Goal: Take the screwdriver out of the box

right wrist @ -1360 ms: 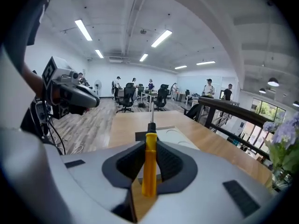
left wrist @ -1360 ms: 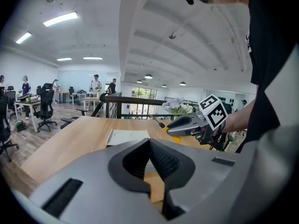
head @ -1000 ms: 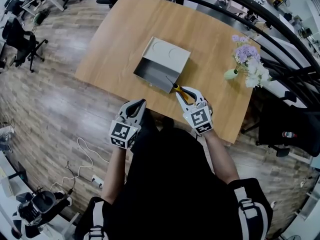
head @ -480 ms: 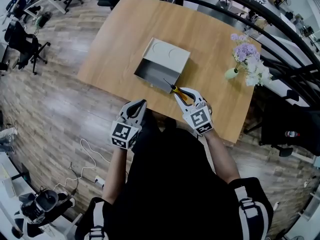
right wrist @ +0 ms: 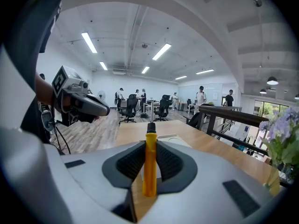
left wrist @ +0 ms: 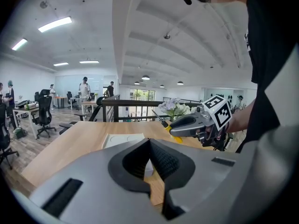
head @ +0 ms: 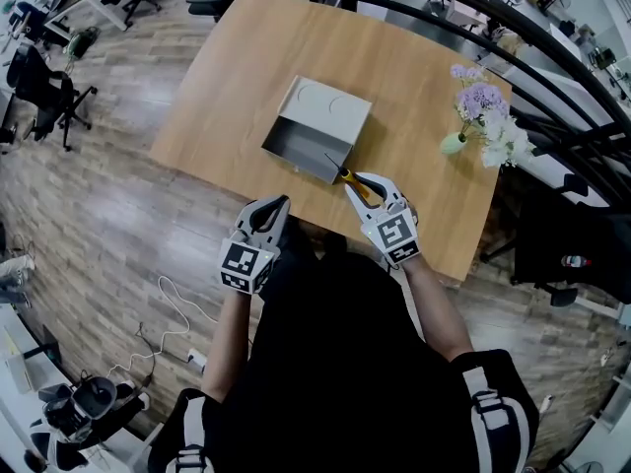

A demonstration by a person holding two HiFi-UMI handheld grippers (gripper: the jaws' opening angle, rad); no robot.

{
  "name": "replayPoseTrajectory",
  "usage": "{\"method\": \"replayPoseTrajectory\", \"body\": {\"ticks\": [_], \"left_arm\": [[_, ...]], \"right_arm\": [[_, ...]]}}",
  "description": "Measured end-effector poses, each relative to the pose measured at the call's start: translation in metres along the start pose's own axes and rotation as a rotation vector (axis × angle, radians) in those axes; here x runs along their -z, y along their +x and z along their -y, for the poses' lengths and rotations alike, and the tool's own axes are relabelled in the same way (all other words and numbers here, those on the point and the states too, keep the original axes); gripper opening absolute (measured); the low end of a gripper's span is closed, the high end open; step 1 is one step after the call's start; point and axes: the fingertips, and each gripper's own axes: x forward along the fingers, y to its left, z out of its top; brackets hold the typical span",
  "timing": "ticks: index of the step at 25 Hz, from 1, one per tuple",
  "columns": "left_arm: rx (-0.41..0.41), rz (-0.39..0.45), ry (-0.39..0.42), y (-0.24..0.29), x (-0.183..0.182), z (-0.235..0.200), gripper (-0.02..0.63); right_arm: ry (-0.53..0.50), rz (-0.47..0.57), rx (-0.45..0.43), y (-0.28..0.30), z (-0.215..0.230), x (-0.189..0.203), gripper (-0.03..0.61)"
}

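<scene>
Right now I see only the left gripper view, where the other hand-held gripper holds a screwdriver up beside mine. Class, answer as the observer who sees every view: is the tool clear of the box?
Observer: Nearly. In the head view the screwdriver is above the table at the near right corner of the box. Its handle is outside the box and only the tip overlaps that edge.
Operator: How is it gripped?
Observer: The right gripper view shows the right hand-held gripper shut on the yellow handle, with the shaft pointing straight ahead.
Operator: Anything else in the box?
Observer: In the head view I can make out nothing in its open grey tray.
</scene>
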Motion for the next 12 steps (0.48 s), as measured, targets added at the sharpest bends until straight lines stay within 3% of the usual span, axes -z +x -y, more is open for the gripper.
{"method": "replayPoseTrajectory", "body": {"ticks": [12], "left_arm": [[-0.001, 0.012, -0.001, -0.0003, 0.0017, 0.0062, 0.021]], "right_arm": [[0.004, -0.011, 0.009, -0.0056, 0.002, 0.0059, 0.083]]}}
